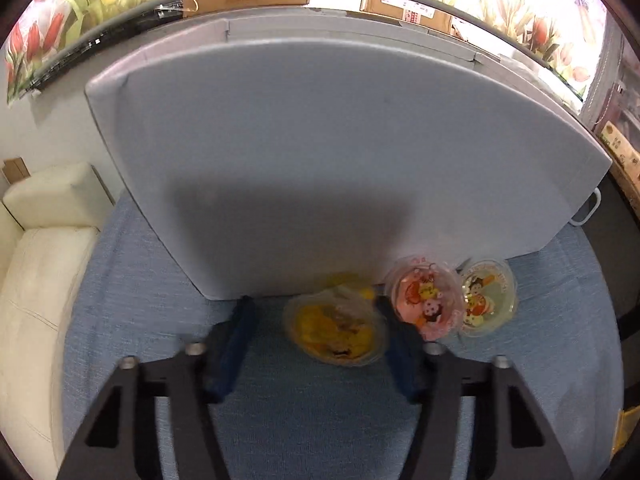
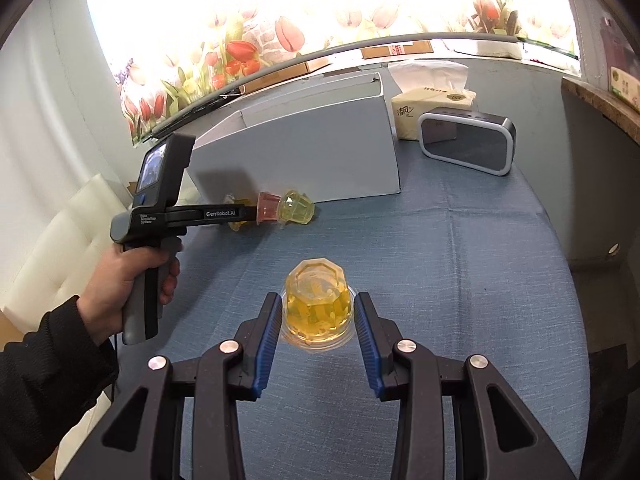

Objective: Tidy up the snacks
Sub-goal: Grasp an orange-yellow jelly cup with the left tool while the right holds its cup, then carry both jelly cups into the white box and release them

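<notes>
Three jelly cups lie on their sides against the grey box (image 1: 320,152): a yellow one (image 1: 334,330), a pink one (image 1: 426,304) and a pale green one (image 1: 486,300). My left gripper (image 1: 314,308) is open, its blue pads either side of the yellow cup, not touching it. In the right wrist view the left gripper (image 2: 244,212) reaches toward those cups (image 2: 288,210) by the box (image 2: 304,148). My right gripper (image 2: 318,312) is open around an upside-down yellow jelly cup (image 2: 318,306) standing on the blue tablecloth (image 2: 460,280).
A tissue pack (image 2: 434,108) and a grey speaker (image 2: 468,144) stand at the back right of the table. A white sofa (image 1: 36,272) is off the table's left edge. A tulip-print wall runs behind.
</notes>
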`<act>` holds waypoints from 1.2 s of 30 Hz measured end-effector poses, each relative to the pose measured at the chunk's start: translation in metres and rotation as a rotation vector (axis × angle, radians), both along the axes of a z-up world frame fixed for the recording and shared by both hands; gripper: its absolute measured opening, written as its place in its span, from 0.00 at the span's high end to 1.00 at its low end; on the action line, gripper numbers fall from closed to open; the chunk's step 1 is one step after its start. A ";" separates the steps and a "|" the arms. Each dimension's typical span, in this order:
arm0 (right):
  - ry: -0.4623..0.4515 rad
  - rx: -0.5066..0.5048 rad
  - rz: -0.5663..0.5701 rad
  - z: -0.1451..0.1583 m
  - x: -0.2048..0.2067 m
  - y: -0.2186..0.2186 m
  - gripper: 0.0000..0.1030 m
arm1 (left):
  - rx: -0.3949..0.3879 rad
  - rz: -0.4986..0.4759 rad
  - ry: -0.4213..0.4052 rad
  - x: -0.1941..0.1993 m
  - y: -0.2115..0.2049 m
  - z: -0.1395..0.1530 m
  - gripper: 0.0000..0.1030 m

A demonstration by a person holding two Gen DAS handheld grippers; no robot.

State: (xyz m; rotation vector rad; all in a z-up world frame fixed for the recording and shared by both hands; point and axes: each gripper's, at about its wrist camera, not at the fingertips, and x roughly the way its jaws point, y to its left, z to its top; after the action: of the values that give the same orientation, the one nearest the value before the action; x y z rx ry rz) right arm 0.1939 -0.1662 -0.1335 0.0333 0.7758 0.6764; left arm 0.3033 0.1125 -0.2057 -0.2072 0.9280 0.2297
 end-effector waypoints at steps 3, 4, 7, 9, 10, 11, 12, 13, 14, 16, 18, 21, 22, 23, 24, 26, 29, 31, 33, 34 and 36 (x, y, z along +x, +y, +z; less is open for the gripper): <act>0.005 0.001 0.003 -0.001 0.000 0.001 0.61 | -0.030 -0.021 -0.009 -0.002 0.001 0.000 0.54; 0.007 -0.001 0.003 -0.002 0.000 0.002 0.61 | -0.036 -0.030 -0.013 -0.003 0.001 0.000 0.54; 0.009 0.004 0.005 -0.002 0.000 0.002 0.61 | -0.039 -0.055 -0.025 -0.008 -0.003 0.001 0.54; 0.010 0.005 0.008 -0.002 -0.001 0.003 0.61 | -0.052 -0.067 -0.044 -0.016 -0.004 0.005 0.54; 0.009 0.008 0.012 -0.001 -0.002 0.004 0.61 | -0.057 -0.071 -0.055 -0.021 -0.005 0.008 0.54; 0.005 0.010 0.016 0.000 -0.003 0.005 0.61 | -0.059 -0.078 -0.067 -0.026 -0.006 0.011 0.54; 0.002 0.010 0.020 0.001 -0.004 0.005 0.61 | -0.060 -0.089 -0.077 -0.031 -0.008 0.015 0.54; 0.000 0.012 0.024 0.002 -0.005 0.006 0.61 | -0.057 -0.097 -0.089 -0.038 -0.010 0.020 0.54; -0.002 0.017 0.027 0.004 -0.006 0.008 0.61 | -0.057 -0.101 -0.100 -0.046 -0.011 0.027 0.54; -0.006 0.027 0.033 0.008 -0.007 0.011 0.61 | -0.067 -0.116 -0.127 -0.058 -0.013 0.039 0.54; -0.018 0.037 0.043 0.015 -0.007 0.016 0.61 | -0.061 -0.129 -0.156 -0.070 -0.017 0.056 0.54; -0.033 0.049 0.055 0.028 -0.002 0.027 0.61 | -0.063 -0.152 -0.204 -0.079 -0.020 0.085 0.54; -0.050 0.047 0.062 0.034 0.002 0.033 0.61 | -0.059 -0.160 -0.218 -0.080 -0.020 0.096 0.54; -0.059 0.046 0.066 0.040 0.005 0.037 0.61 | -0.059 -0.165 -0.231 -0.082 -0.019 0.106 0.54; -0.072 0.043 0.073 0.047 0.010 0.043 0.61 | -0.060 -0.170 -0.246 -0.082 -0.017 0.116 0.54; -0.102 0.033 0.078 0.062 0.022 0.056 0.61 | -0.061 -0.172 -0.271 -0.079 -0.009 0.136 0.54; -0.126 0.043 0.078 0.086 0.051 0.074 0.61 | -0.061 -0.173 -0.295 -0.058 -0.003 0.155 0.54; -0.140 0.050 0.086 0.100 0.075 0.087 0.61 | -0.054 -0.163 -0.301 -0.035 0.002 0.165 0.54; -0.148 0.028 0.080 0.111 0.099 0.101 0.61 | -0.064 -0.162 -0.296 -0.016 0.010 0.169 0.54; -0.149 0.021 0.081 0.114 0.113 0.109 0.61 | -0.057 -0.160 -0.286 -0.009 0.014 0.170 0.54; -0.123 -0.005 0.064 0.113 0.141 0.122 0.61 | -0.065 -0.156 -0.246 0.016 0.025 0.164 0.54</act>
State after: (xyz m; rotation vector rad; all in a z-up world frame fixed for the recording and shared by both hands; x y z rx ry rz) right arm 0.3352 -0.0441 -0.0206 -0.0379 0.6622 0.7305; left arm 0.3190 0.1370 -0.0419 -0.2161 0.7039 0.0283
